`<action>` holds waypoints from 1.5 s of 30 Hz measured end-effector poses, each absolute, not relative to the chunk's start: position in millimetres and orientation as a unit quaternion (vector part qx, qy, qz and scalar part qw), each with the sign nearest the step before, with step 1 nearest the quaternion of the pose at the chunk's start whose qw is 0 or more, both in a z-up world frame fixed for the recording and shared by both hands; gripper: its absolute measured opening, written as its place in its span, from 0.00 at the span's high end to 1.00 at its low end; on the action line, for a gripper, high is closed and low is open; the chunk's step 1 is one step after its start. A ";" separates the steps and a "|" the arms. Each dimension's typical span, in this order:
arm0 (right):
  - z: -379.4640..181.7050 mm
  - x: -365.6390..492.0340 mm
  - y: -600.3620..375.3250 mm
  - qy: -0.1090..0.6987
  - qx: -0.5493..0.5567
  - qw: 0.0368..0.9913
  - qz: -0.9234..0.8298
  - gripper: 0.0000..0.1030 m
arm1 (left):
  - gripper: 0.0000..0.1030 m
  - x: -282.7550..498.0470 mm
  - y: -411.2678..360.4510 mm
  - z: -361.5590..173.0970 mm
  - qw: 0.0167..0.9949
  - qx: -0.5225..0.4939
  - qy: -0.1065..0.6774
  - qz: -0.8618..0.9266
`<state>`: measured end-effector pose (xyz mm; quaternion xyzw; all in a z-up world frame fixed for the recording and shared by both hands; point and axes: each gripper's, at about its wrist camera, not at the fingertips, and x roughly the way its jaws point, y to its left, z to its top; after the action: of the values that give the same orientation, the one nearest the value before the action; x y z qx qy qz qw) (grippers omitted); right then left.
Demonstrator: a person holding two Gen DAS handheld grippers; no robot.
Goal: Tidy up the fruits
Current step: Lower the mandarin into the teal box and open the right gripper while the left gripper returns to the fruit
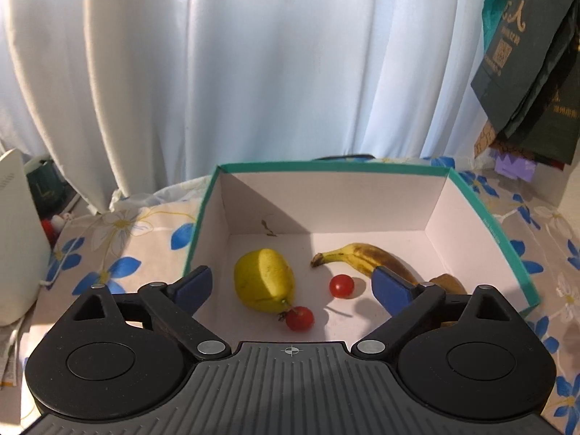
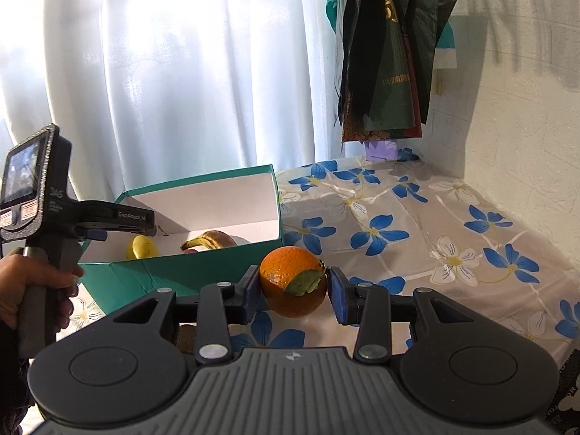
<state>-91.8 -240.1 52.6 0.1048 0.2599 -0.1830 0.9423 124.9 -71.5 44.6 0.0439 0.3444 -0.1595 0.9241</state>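
Right wrist view: right gripper (image 2: 293, 291) is pinching the orange (image 2: 290, 279); it's looking roll-prone, risking slipping before reaching the box (image 2: 203, 272). Left gripper (image 1: 290, 286) is hanging spread.

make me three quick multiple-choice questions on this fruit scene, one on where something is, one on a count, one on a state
1. Where is the banana?
A. inside the teal box
B. on the flowered cloth
C. held by the left tongs

2. How many cherry tomatoes lie in the box?
A. one
B. two
C. four

3. What are the right tongs doing?
A. hanging open over the box
B. shut on nothing
C. shut on the orange

Answers:
1 A, it lies on the box's white floor beside the lemon.
2 B, one tomato mid-floor, another tomato by the lemon.
3 C, both pads press the orange's sides, outside the box; the left tongs are open.
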 end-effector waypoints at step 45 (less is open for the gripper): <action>-9.1 78.3 -250.1 0.326 0.057 0.941 -0.065 0.61 | 0.00 27.3 31.9 40.6 0.908 -0.014 0.418 -0.017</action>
<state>78.3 -250.1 -9.1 0.0567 0.3264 -0.0652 0.9413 27.3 31.9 40.6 -0.0142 0.4182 -0.0168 0.9081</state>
